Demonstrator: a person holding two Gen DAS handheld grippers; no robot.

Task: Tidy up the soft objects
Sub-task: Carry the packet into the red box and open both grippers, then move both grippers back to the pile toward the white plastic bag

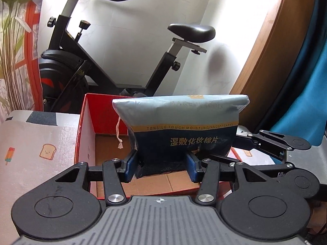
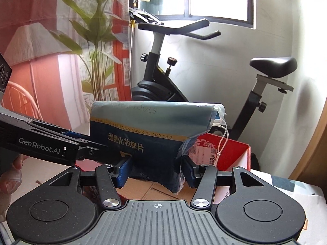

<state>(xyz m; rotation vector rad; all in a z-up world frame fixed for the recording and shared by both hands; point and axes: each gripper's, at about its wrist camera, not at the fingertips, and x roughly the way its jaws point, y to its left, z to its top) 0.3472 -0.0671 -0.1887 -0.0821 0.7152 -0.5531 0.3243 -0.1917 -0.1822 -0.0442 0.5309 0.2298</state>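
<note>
A soft blue-and-grey pack of cotton pads (image 1: 184,126) with a white drawstring hangs upright over an open red box (image 1: 85,126). My left gripper (image 1: 162,166) is shut on the pack's lower end, blue pads pressing both sides. In the right wrist view the same pack (image 2: 147,126) sits between the pads of my right gripper (image 2: 157,170), which is shut on its bottom too. The red box (image 2: 231,153) lies just below and behind it, showing a brown cardboard floor. Each gripper's linkage reaches into the other's view from the side.
A black exercise bike (image 1: 81,61) stands right behind the box against a white wall. A printed mat (image 1: 30,143) covers the surface left of the box. A green plant (image 2: 96,40) and red curtain are at left. A hand (image 2: 10,175) shows at the left edge.
</note>
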